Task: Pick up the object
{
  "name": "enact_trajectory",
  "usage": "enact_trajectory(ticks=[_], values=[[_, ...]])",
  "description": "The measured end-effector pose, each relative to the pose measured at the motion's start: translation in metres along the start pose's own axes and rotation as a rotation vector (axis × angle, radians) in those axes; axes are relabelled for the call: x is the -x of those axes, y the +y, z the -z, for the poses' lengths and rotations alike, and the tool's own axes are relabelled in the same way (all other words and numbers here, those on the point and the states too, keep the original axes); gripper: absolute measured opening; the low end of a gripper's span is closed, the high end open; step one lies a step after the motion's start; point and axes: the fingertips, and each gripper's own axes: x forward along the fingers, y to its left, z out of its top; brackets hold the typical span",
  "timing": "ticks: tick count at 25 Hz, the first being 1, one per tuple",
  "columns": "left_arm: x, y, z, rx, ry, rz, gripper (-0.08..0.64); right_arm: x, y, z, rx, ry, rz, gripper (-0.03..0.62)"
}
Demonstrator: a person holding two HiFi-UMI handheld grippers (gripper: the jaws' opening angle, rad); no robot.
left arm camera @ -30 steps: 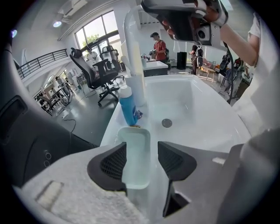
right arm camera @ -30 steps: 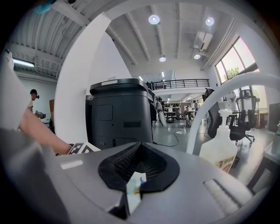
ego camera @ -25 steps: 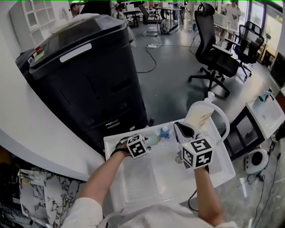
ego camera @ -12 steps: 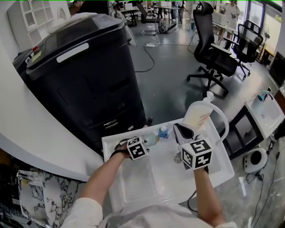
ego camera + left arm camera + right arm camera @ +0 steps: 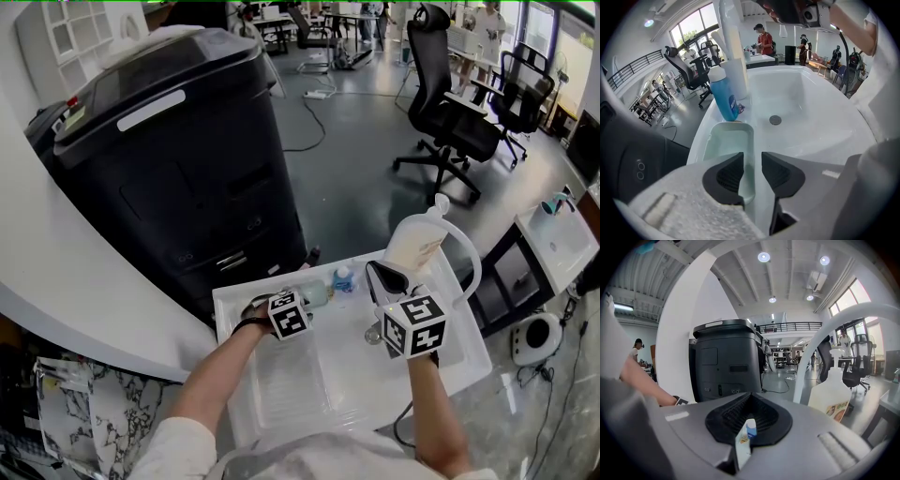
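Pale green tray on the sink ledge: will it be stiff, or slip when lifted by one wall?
Probably stiff and light: the pale green tray looks like thin moulded plastic, empty. Its glossy wall may slip, and a one-sided grip would likely tilt it.

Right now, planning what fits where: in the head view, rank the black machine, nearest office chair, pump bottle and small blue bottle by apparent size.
1. black machine
2. nearest office chair, though it stands farther off
3. pump bottle
4. small blue bottle
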Motion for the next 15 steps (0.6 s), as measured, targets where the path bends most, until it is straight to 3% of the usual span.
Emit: enact_trajectory(ticks=[3,7,15], values=[[-0.0011,-0.0001,0.0007,0.0,0.004,-0.006,0.091,0.0011,-0.0027,0.0017,-0.004,0.002,0.004,-0.002],[-0.0021,-0.0011,0.0014,-0.004,0.01,-0.006,0.091,0.0013,-0.0057,0.0055,-0.015,0.005,0.012,-0.002],[-0.0019,-0.0037,0.001,-0.023,0.025,-0.011,0.023,-0.0005,-0.0031,0.0061,-0.022,0.005,0.0,-0.002]])
